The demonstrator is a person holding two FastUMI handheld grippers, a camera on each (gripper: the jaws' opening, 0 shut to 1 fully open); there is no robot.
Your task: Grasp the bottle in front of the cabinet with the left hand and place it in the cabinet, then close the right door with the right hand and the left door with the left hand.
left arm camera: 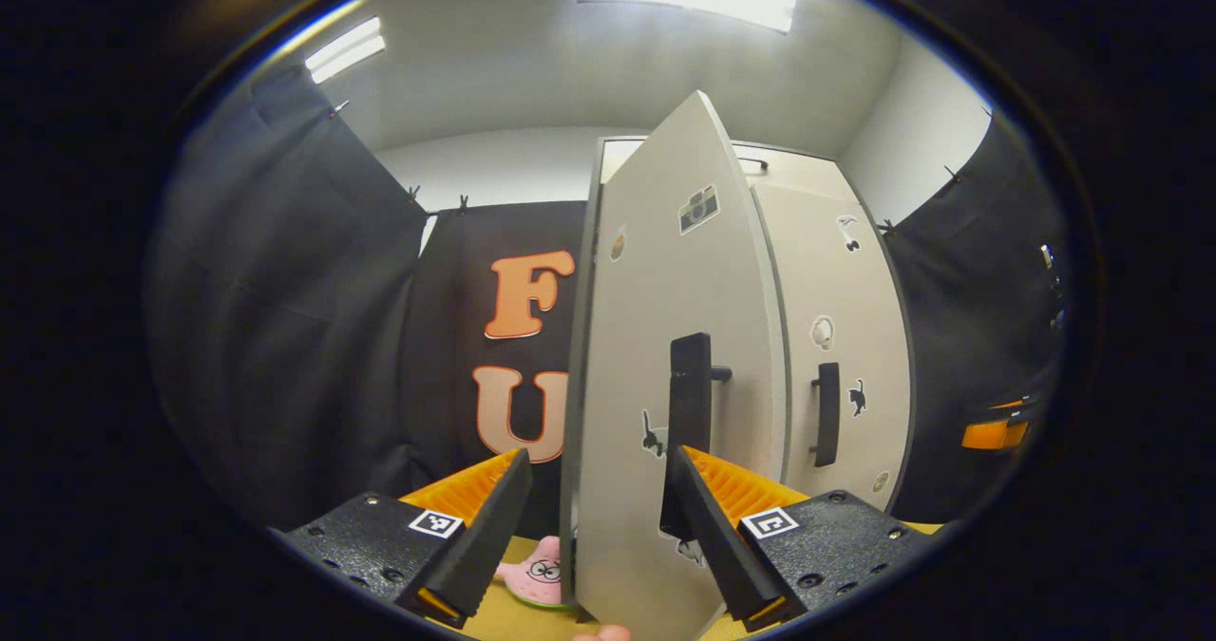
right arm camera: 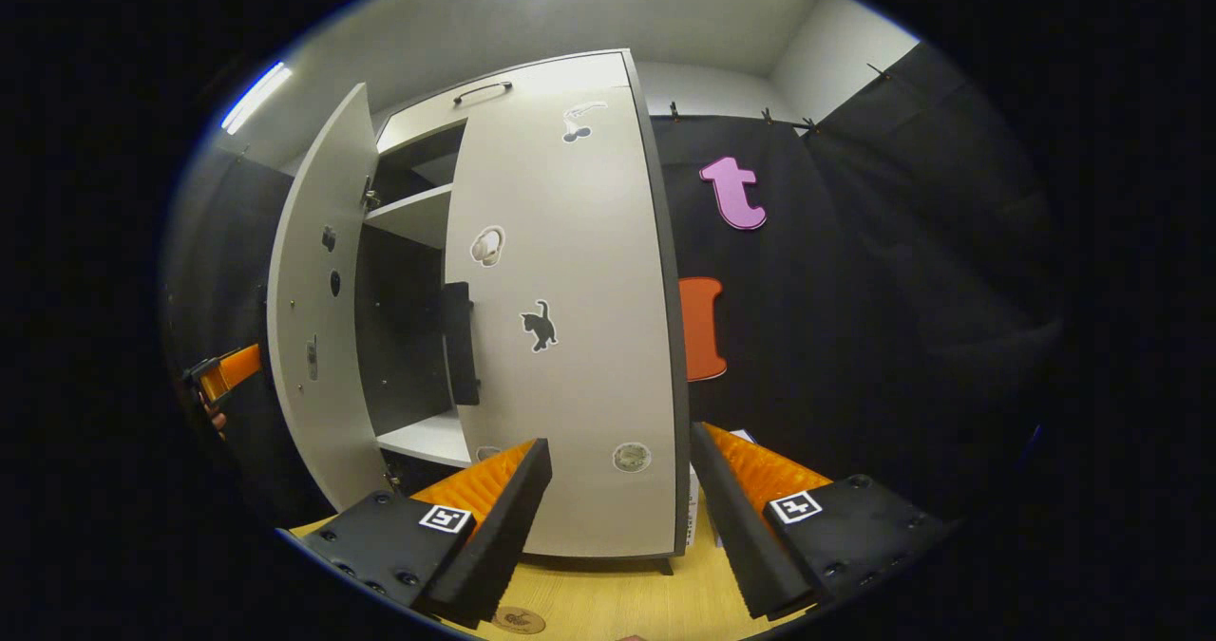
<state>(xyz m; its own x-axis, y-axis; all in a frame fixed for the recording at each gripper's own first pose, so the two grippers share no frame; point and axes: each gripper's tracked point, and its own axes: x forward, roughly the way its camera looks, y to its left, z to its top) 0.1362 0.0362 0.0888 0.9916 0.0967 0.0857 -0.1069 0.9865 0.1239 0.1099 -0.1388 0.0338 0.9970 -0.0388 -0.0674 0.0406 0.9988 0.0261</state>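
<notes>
The pale cabinet's right door (right arm camera: 560, 318) is closed, its dark handle (right arm camera: 461, 342) at the inner edge. The left door (right arm camera: 318, 318) stands partly open, and dim shelves (right arm camera: 418, 214) show in the gap. In the left gripper view that left door (left arm camera: 655, 337) faces me almost edge-on with its black handle (left arm camera: 691, 394) close ahead. My left gripper (left arm camera: 598, 537) is open, its fingers on either side of the door's lower edge. My right gripper (right arm camera: 617, 518) is open, low before the closed right door, with nothing held. The left gripper (right arm camera: 223, 375) peeks from behind the open door.
A pink starfish toy (left arm camera: 537, 573) lies on the wooden tabletop (right arm camera: 608, 593) at the open door's foot. A round sticker (right arm camera: 518, 619) marks the table near my right gripper. Black cloth walls close in on both sides. The right gripper (left arm camera: 993, 427) shows at the far right.
</notes>
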